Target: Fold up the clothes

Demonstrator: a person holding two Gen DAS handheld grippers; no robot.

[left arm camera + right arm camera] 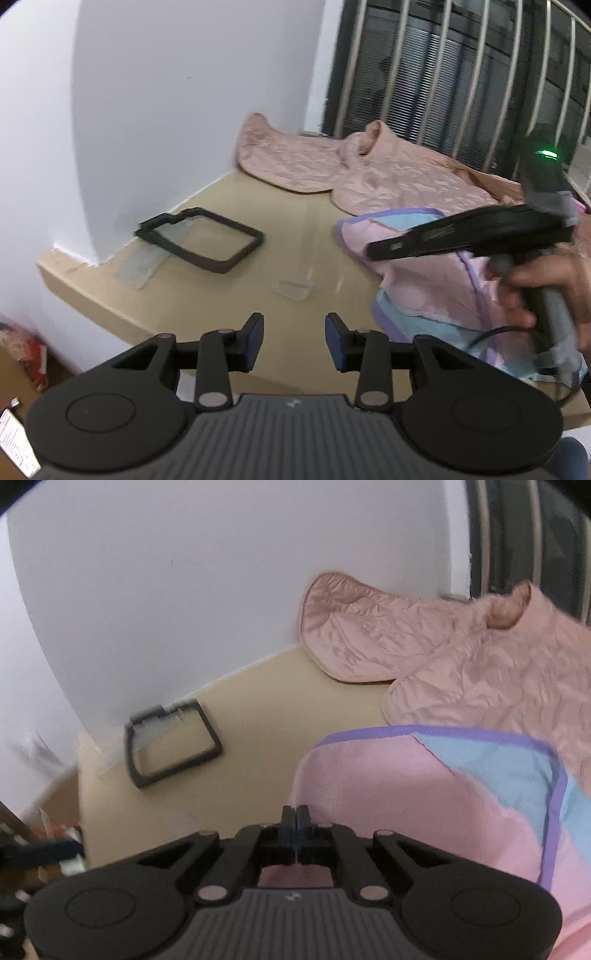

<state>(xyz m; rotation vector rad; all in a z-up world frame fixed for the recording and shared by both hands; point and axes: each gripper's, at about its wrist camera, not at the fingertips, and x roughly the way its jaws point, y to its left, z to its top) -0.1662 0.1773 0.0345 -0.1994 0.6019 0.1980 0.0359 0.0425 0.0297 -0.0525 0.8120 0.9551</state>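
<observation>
Two garments lie on the beige tabletop (229, 295), neither folded: a crumpled salmon-pink quilted jacket (461, 657) at the far right and a pink, blue and purple-trimmed top (424, 797) nearer. The right hand-held gripper (296, 814) has its fingers together at the top's left edge, though whether cloth is pinched I cannot tell; the left hand-held gripper (294, 341) hangs apart and empty over the near tabletop edge, so nearly all the folding seems left.

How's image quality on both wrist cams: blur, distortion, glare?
Left wrist: strong fisheye bending of the window bars, motion blur on the right gripper and hand, green LED flare. Right wrist: softer overall, smeared clutter at lower left, pink garment reasonably sharp; no harsh glare.
</observation>
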